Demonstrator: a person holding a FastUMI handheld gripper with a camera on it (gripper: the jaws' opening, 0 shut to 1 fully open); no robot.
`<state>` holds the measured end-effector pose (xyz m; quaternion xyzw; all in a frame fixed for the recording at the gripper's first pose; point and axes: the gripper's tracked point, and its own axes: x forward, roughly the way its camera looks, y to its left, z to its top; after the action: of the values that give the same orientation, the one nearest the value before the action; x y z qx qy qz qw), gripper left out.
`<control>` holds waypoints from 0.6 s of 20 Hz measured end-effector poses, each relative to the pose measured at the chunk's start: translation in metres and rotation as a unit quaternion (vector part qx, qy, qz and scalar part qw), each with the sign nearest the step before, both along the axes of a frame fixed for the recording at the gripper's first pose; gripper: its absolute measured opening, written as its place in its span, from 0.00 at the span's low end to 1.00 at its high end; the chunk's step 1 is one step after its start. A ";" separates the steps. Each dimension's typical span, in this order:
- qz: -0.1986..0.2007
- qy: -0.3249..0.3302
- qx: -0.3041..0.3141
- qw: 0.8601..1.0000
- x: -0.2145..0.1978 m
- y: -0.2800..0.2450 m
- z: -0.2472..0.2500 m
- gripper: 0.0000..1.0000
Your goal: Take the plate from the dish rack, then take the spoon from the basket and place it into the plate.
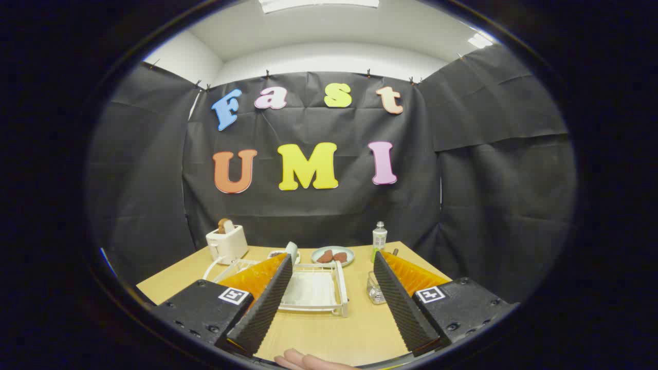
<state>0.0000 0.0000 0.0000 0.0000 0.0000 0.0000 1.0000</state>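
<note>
My gripper (331, 259) is open above the wooden table (329, 334), with nothing between its fingers. The white wire dish rack (314, 292) lies just ahead, between the fingers. At the rack's left end a white round rim (218, 264), apparently the plate, shows beside the left finger, which hides most of it. A small clear basket (375, 292) stands right of the rack, against the right finger. A thin dark handle tip (395, 252) pokes up behind that finger; I cannot tell whether it is the spoon.
Beyond the rack stand a white toaster (226, 243) with bread, a pale cup (291, 251), a plate with brown food (332, 255) and a small bottle (379, 236). A person's fingertips (303, 361) rest on the table's near edge.
</note>
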 end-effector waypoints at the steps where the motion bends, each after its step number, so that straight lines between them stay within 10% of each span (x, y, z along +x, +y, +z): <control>1: 0.002 0.005 0.001 1.000 0.004 0.002 -0.003 1.00; 12: 0.024 0.006 -0.005 1.000 0.039 0.005 -0.005 1.00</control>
<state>0.0393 0.0046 -0.0052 -0.0051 0.0058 0.0235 0.9997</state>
